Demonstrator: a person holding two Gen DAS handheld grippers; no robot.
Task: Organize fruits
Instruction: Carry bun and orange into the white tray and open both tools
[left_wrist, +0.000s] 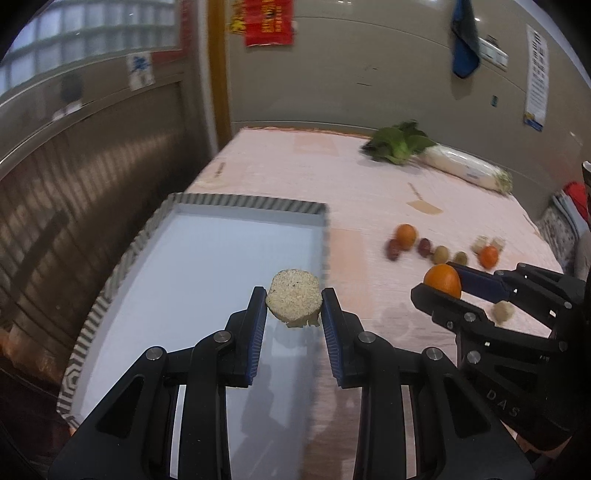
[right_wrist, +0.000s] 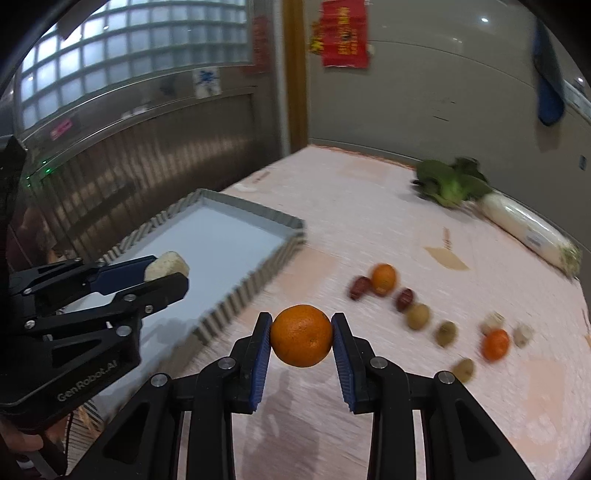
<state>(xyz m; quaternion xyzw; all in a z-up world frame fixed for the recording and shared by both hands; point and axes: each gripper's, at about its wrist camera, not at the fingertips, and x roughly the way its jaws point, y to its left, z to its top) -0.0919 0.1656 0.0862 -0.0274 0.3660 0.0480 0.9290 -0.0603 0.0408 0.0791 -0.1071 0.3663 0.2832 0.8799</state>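
Left gripper (left_wrist: 294, 301): closest to me, clenched on a pale, speckled round slice (left_wrist: 294, 302), pads pressing both its sides.
Slice position: held in the air above the tray's near right part, clear of the floor of it.
Right gripper (right_wrist: 301, 335): clamped on an orange (right_wrist: 301, 335), a blue pad against each side, lifted off the table.
Orange position: over the pink tablecloth (right_wrist: 369, 221), just off the tray's right edge.
Tray (left_wrist: 258, 205): pale blue inside with a striped grey rim, sitting at the table's left edge.
Loose fruit: a scattered row toward the table's right edge, with a second orange (right_wrist: 383, 278), a smaller orange one (right_wrist: 495, 344), two dark red pieces (right_wrist: 360, 287), and three brownish-green ones (right_wrist: 418, 315); blurred, so the kinds are hard to tell.
Pale bits (right_wrist: 493, 320): beside the smaller orange one.
Far right corner: leafy greens (right_wrist: 452, 182) touching a wrapped white radish (right_wrist: 524, 227).
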